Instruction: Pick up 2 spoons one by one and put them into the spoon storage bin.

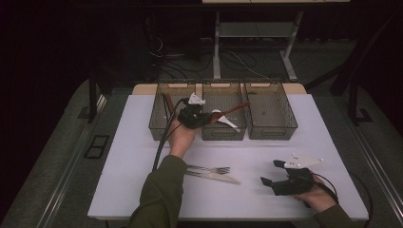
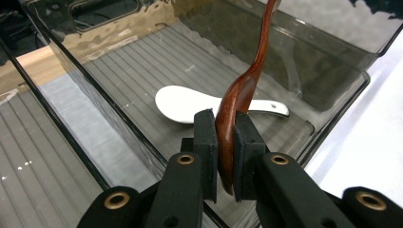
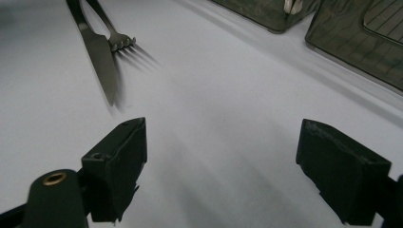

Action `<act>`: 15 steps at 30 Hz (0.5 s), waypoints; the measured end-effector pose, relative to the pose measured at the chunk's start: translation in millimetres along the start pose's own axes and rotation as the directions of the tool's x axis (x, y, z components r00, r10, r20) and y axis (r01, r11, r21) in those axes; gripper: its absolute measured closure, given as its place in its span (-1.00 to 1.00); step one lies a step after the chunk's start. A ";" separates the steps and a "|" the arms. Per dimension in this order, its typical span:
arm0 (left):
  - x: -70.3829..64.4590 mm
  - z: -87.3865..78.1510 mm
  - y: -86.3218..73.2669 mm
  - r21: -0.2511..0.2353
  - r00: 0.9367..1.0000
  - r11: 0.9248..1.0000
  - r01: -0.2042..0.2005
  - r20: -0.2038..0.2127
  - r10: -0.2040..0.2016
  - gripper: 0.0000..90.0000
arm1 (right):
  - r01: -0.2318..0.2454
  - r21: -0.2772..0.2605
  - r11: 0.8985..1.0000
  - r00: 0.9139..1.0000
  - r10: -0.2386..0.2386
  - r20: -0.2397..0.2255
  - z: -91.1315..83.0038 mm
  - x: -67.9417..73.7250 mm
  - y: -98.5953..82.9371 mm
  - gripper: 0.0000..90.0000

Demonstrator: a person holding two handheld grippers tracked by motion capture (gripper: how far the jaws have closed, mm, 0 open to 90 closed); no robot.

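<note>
We see the left tool (image 2: 225, 142) clenched on the bowl of a wooden spoon (image 2: 240, 92), held over the middle bin (image 1: 208, 134). A white spoon (image 2: 183, 104) lies on the bin floor just beyond the tool. The right tool (image 3: 221, 164) sits spread wide, holding nothing, low over the surface (image 1: 142, 175); knife (image 3: 100, 52) and fork (image 3: 116, 38) lie ahead of it. Risk, in our judgement: the grip is on curved wood, so the spoon may pivot or slip and knock the bin wall.

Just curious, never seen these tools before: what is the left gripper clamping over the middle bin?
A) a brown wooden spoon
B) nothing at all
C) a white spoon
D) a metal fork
A: the left gripper is shut on the bowl of the wooden spoon, above the white spoon lying in the middle bin.
</note>
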State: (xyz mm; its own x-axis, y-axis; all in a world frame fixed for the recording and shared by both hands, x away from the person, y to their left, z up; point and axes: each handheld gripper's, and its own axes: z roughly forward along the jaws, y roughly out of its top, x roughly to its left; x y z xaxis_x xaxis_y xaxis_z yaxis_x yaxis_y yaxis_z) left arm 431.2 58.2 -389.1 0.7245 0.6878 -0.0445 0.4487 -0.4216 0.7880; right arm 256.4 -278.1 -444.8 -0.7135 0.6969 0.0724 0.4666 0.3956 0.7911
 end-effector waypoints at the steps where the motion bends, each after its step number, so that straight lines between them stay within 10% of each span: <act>1: -0.1 0.3 -0.2 0.006 1.000 1.000 0.001 0.001 -0.001 0.82 | 0.002 0.001 1.000 1.000 -0.002 0.000 0.1 0.1 0.0 -0.61; 15: -1.8 2.7 -1.1 0.017 1.000 1.000 0.007 -0.001 -0.007 0.56 | 0.004 0.001 1.000 1.000 -0.004 0.000 0.2 0.1 0.0 -0.61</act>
State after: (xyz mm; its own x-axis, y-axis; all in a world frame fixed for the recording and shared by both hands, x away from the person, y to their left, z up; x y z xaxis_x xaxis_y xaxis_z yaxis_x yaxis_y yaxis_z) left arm 430.8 55.8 -391.5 0.7210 0.6912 -0.0490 0.4625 -0.4274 0.7768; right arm 256.5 -277.9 -444.9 -0.7149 0.6958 0.0692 0.4644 0.3985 0.7909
